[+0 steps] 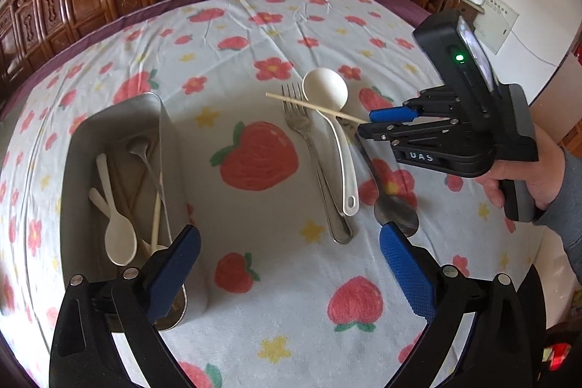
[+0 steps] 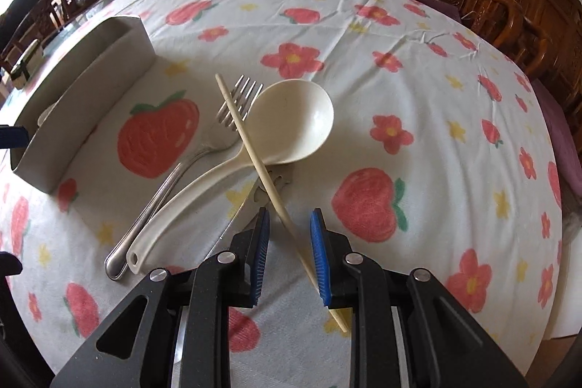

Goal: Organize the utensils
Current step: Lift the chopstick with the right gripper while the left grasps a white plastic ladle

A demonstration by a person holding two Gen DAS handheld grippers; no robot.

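My own arms run off the bottom edge in both views. Chopstick point(image 2: 254, 155): near end goes under my right pad point(image 2: 322, 260), can't tell if it touches. Metal spoon point(image 1: 394, 211): bowl partly behind my left pad point(image 1: 407, 273), handle end hidden by right gripper point(image 1: 380, 122). Container point(image 1: 145, 119): near corner blocked; utensils inside overlap, can't count them.

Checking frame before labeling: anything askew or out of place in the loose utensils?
Yes: one lone chopstick lies diagonally across the fork tines and the cream ladle, unlike the lengthwise pieces. Its near end sits between the right gripper's unclosed pads.
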